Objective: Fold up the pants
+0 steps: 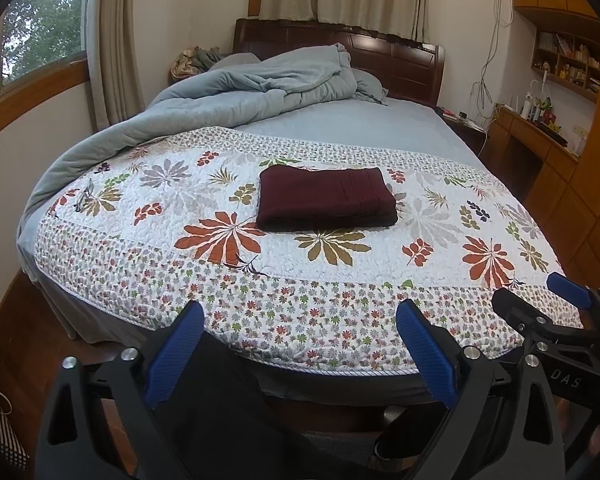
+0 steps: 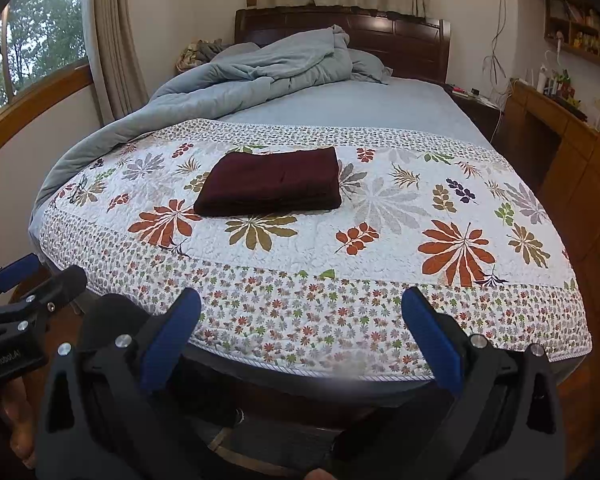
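I am seeing the dark maroon pants (image 1: 326,197), folded into a flat rectangular bundle, lying on the white floral quilted bedspread (image 1: 292,280), well beyond both sets of fingers. I am holding the left gripper (image 1: 300,346) at the near edge of the bed, blue-padded fingers (image 1: 176,354) spread wide, empty. I am holding the right gripper (image 2: 302,340) alongside it, likewise released. The pants are sitting far of centre, slightly left in the right wrist view.
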Available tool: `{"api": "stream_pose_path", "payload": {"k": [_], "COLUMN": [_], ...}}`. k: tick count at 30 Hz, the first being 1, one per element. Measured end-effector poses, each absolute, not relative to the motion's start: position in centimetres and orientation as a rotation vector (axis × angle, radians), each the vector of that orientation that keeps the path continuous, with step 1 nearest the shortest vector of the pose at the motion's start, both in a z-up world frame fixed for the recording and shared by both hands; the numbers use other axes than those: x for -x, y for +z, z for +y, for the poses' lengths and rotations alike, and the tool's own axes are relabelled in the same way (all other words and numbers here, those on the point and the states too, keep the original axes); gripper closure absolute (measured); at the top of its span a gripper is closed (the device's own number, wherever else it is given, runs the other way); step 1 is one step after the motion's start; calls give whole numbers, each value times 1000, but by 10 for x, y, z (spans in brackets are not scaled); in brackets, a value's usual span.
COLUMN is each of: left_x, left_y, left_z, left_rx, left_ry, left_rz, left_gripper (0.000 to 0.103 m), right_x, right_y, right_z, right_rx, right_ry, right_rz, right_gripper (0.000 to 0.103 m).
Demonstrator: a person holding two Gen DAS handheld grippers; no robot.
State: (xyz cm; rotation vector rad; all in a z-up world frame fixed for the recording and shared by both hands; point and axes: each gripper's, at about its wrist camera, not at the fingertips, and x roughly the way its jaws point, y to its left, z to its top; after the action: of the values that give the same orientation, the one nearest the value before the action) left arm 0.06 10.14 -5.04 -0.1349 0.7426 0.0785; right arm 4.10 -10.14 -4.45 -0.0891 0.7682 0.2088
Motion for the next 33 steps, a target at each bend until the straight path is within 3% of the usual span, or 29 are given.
{"api": "stream_pose_path", "payload": {"k": [33], "left_x": [-1], "left_y": [-51], "left_z": [105], "left_rx": [129], "left_ry": [96], "left_rz": [741], "left_gripper": [6], "right_x": [-39], "right_y": [-47], "right_z": [-98], "right_rx": [95], "right_ry": [212], "right_rz": [776], "right_gripper": [3]}}
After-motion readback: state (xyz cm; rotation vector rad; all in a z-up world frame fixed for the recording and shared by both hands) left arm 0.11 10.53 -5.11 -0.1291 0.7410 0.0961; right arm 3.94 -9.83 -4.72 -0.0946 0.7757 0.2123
